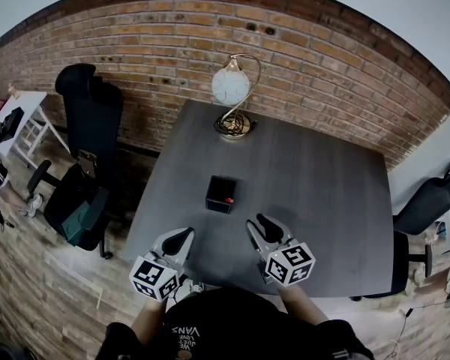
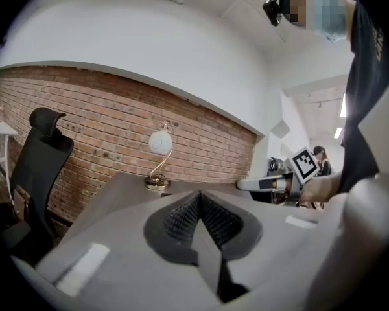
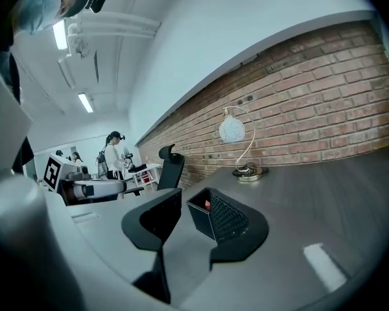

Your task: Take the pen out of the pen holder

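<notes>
A black mesh pen holder [image 1: 220, 193] stands in the middle of the dark grey table [image 1: 322, 201]. A pen with a red tip [image 1: 228, 199] sticks up inside it. In the right gripper view the holder [image 3: 215, 218] and the pen's red tip [image 3: 207, 205] show just ahead, between the jaws. My right gripper [image 1: 259, 224] is open and empty, a short way in front of the holder and slightly right of it. Near the front left, my left gripper [image 1: 184, 235] is shut on nothing, its pads meeting [image 2: 198, 199].
A globe desk lamp [image 1: 232, 96] stands at the table's far edge, before a brick wall. A black office chair [image 1: 90, 148] stands left of the table and another chair [image 1: 427, 201] right of it. People stand far off [image 3: 113, 154].
</notes>
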Tool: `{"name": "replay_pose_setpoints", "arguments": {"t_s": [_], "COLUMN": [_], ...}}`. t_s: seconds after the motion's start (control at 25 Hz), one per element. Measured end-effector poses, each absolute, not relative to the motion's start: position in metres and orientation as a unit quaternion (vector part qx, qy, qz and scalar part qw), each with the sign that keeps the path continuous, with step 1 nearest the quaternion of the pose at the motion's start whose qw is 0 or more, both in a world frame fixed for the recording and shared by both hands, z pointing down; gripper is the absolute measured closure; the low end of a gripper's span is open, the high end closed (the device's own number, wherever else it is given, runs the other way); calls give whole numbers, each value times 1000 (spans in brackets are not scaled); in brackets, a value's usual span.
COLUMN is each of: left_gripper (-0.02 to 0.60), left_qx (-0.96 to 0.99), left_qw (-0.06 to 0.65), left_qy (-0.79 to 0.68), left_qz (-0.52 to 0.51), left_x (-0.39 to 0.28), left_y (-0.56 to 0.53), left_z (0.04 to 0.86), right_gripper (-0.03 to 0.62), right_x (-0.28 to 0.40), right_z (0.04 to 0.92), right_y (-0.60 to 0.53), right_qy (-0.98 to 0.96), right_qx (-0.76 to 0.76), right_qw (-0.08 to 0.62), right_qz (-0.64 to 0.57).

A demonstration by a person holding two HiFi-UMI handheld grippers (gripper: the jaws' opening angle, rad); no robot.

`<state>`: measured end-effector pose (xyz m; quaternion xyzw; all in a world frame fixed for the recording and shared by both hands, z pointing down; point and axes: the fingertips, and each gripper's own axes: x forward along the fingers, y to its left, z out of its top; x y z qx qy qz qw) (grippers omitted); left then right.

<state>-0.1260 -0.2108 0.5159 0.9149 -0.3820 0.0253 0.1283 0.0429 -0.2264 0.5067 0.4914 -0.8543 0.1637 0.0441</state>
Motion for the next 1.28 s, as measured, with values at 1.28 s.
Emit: {"name": "replay_pose_setpoints", "arguments": {"t_s": [1.28], "left_gripper": [529], "left_qx": [927], "left_qw": [139], "left_qy": [-346], "left_qz": [44], "left_x": [-194], "left_y": [-247], "left_z": [545], "right_gripper": [480], "right_x": [2], "right_z": [587], "right_y": [-314], "right_qy": [-799], "right_qx": [576], "right_qw": [95], "right_qz": [146]}}
